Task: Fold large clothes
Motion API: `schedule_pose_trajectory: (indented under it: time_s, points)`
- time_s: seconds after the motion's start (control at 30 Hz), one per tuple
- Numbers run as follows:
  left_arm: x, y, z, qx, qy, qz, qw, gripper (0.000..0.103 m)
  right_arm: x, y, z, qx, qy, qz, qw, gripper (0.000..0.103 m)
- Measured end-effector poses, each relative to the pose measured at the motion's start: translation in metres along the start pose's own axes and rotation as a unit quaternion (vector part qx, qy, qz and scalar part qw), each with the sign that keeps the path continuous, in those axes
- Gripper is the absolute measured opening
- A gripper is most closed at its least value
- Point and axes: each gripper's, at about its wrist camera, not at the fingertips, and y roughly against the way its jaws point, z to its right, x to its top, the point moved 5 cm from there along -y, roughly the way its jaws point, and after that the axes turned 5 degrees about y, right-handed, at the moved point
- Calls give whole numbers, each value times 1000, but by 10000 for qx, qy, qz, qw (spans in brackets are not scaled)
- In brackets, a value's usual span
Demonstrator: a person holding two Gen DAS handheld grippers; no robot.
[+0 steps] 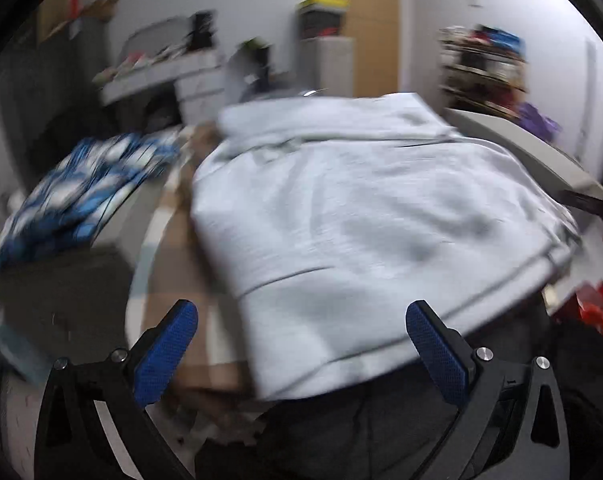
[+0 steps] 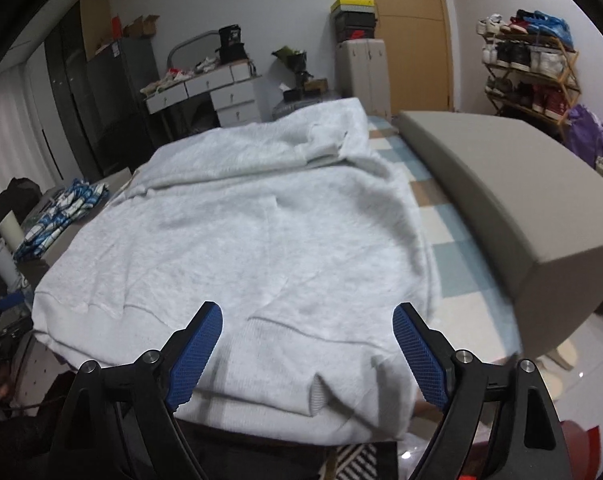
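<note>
We hold both tools wide open and empty over the near hem of the grey sweatshirt (image 2: 237, 232), which lies on the bed running lengthwise away from us, the right tool (image 2: 307, 340) centred over it and the left tool (image 1: 301, 344) towards its left edge.

A pale grey sweatshirt (image 2: 237, 224) lies spread flat on the checked bed – ribbed hem nearest, upper part folded over at the far end, lightly rumpled.
</note>
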Motion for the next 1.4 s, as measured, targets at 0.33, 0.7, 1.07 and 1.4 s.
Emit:
schedule_pose_trajectory:
  time_s: [0.33,0.7,1.07,1.4]
  points:
    - [-20,-52,0,618,-630,-594,9943,102,-28,-17,-112,826,1606,-146,9835,88]
    - [-12,-33,-6,557,3,-130,9984,102,-26,-19,-108,195,1547,272,9874,88]
    - [-17,-41,-12,530,341,-109,9980,85,-37,-22,-135,687,2035,112,9766,88]
    - [-15,-28,-2,289,166,107,9994,24,-23,-26,-91,-330,1334,288,9901,88]
